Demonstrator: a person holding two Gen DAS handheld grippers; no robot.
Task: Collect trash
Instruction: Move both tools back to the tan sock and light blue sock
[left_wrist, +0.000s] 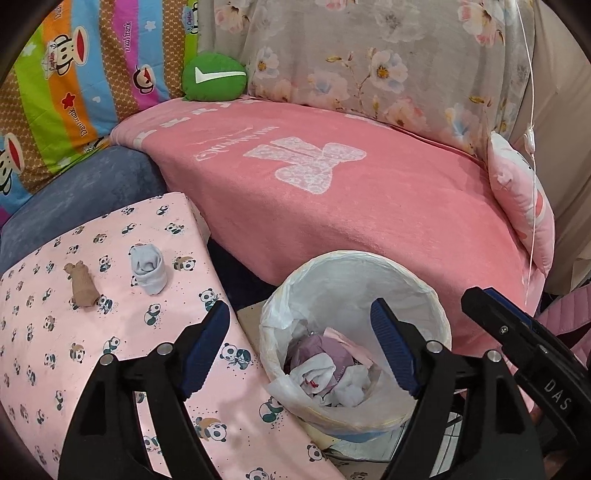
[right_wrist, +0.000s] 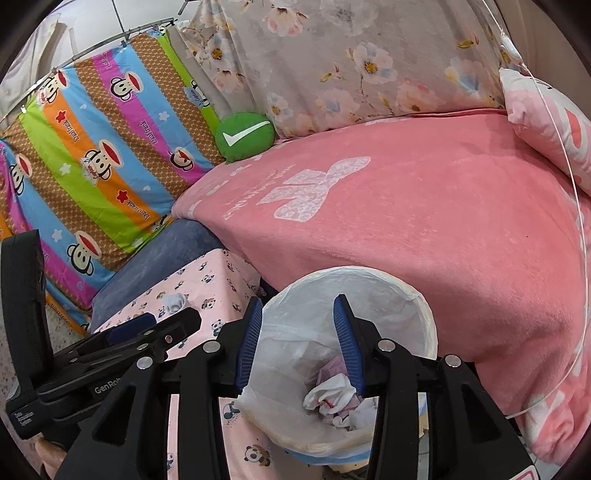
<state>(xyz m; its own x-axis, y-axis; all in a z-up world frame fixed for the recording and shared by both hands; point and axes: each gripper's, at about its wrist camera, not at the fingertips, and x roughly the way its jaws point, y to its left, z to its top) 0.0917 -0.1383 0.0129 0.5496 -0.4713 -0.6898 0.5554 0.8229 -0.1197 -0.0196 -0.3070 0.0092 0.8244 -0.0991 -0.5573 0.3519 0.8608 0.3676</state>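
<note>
A round bin lined with a white bag (left_wrist: 424, 291) stands between the panda-print surface and the pink sofa; crumpled paper trash (left_wrist: 325, 365) lies inside. It also shows in the right wrist view (right_wrist: 417, 306). My left gripper (left_wrist: 299, 325) is open and empty above the bin's near left rim. My right gripper (right_wrist: 297, 317) is open and empty over the bin, above the trash (right_wrist: 332, 398). A rolled grey-white sock (left_wrist: 149, 269) and a rolled brown sock (left_wrist: 83, 284) lie on the panda-print cloth (left_wrist: 55, 350), left of my left gripper.
A pink blanket (left_wrist: 351, 206) covers the sofa behind the bin. A green check-mark cushion (left_wrist: 214, 77), a striped monkey-print cover (left_wrist: 74, 92), floral fabric (left_wrist: 369, 55) and a pink pillow (left_wrist: 524, 203) lie around it. A thin white cord (left_wrist: 532, 147) hangs at the right.
</note>
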